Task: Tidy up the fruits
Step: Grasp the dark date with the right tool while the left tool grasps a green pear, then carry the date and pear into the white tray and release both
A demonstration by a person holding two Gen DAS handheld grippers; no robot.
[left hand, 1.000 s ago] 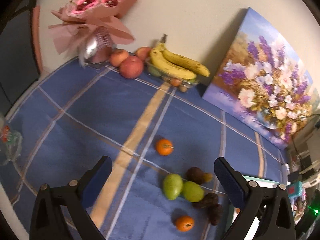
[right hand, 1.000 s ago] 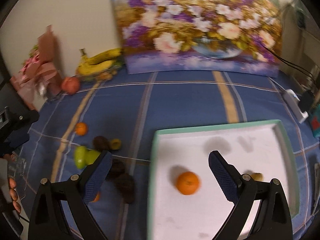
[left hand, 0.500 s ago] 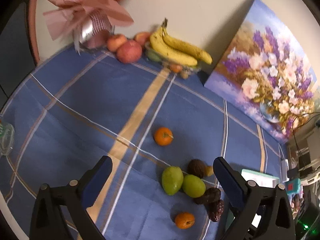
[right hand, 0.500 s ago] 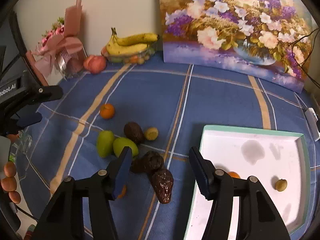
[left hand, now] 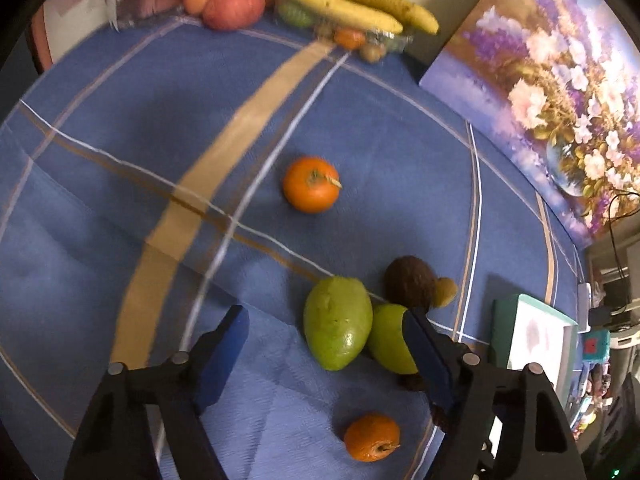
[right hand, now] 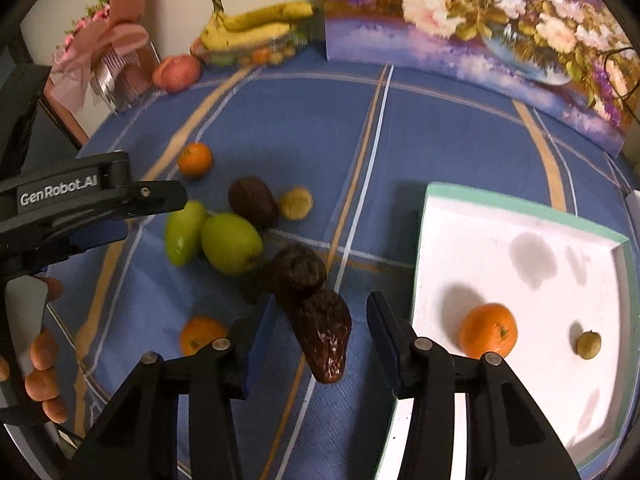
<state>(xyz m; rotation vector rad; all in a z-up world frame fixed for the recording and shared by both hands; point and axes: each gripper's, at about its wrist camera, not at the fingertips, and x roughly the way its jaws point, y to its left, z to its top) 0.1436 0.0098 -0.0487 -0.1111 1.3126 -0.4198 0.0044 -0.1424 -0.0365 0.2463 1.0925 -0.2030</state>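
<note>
Tongs (right hand: pixel 320 334) gape around wrinkled dark fruit (right hand: pixel 326 334), seemingly clear of tray rim (right hand: pixel 420 264).

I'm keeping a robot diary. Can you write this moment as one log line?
step: fruit sorting | right gripper: open around dark date | left gripper: open over green mango | tray: orange, small fruit

I see a big flower painting (right hand: pixel 472 20) standing on the blue striped tablecloth (left hand: pixel 100 160), and a pink wrapped flower bunch (right hand: pixel 104 52).
</note>
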